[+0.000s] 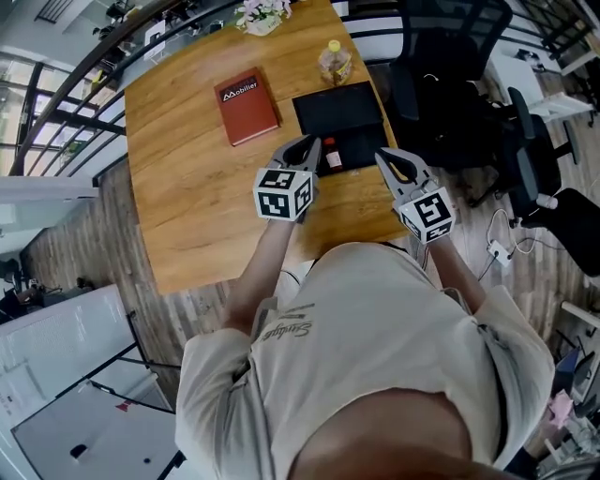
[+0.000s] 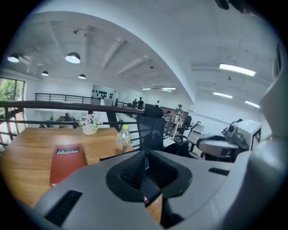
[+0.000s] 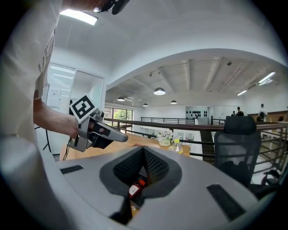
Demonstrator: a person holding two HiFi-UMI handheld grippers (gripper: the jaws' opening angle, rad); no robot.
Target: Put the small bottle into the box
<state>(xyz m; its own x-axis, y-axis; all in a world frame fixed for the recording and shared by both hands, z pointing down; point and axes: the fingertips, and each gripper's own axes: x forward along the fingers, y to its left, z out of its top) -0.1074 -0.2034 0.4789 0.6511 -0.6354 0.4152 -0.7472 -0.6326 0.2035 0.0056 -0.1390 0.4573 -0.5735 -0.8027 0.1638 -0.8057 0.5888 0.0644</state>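
- I'm holding the left gripper point(image 1: 311, 145) over the counter point(image 1: 187, 178), jaws closed on nothing.
- The right gripper point(image 1: 386, 157) is hovering, jaws closed, empty.
- The bottle point(image 1: 333, 157) is lying in the box point(image 1: 342, 111).

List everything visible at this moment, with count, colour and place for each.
wooden table: one, light brown, under everything
red hardcover book: one, red, flat on the table, left of the box
black open box: one, black, near the table's right edge
small red-capped bottle: one, dark with a white label, lying at the box's near end
clear plastic bottle: one, yellow cap, beyond the box
flower vase: one, pale flowers, far table edge
black office chairs: at least two, right of the table
left tool: one, grey, shut, empty
right tool: one, grey, shut, empty
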